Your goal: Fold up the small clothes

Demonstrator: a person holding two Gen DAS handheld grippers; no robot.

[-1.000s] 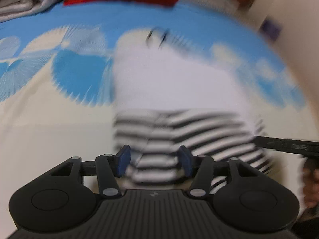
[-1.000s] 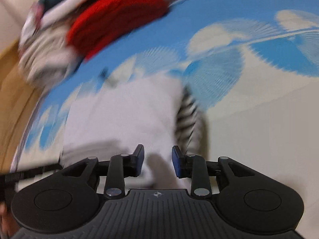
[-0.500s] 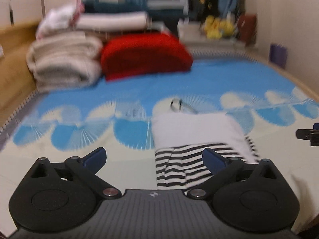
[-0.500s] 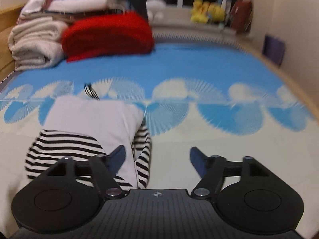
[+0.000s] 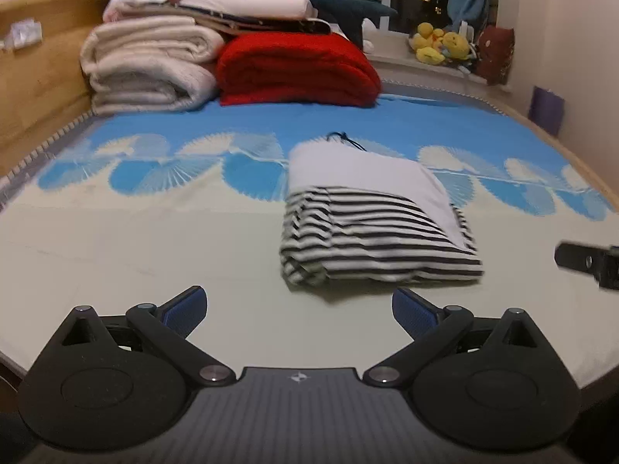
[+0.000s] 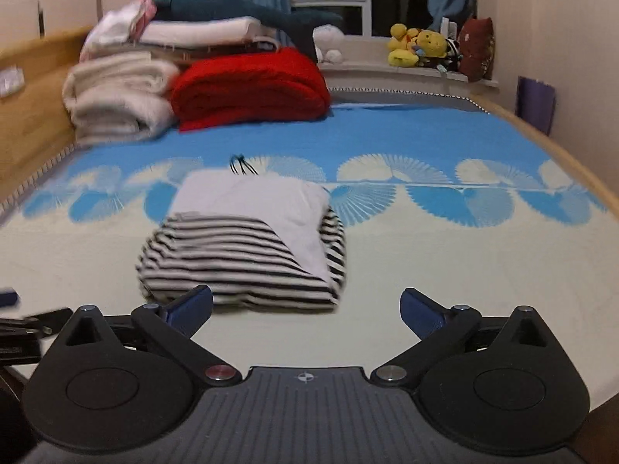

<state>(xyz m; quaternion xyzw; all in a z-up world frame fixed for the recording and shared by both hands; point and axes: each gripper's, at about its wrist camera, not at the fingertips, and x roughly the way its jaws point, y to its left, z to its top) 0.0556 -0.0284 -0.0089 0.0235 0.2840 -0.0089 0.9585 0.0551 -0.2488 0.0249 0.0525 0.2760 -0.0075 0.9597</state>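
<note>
A folded garment, black-and-white striped with a plain white panel on top and a dark drawstring at its far end, lies flat on the bed. It also shows in the right wrist view. My left gripper is open and empty, a short way in front of the garment's near left corner. My right gripper is open and empty, in front of the garment's near right edge. Neither touches the cloth.
The bed sheet is cream near me and blue with white fans farther off. Folded cream blankets and a red blanket are stacked at the far left by a wooden headboard. Plush toys sit on the window sill.
Both grippers have opened, let go of the garment and drawn back and up from it. The garment now lies folded on the bed.
</note>
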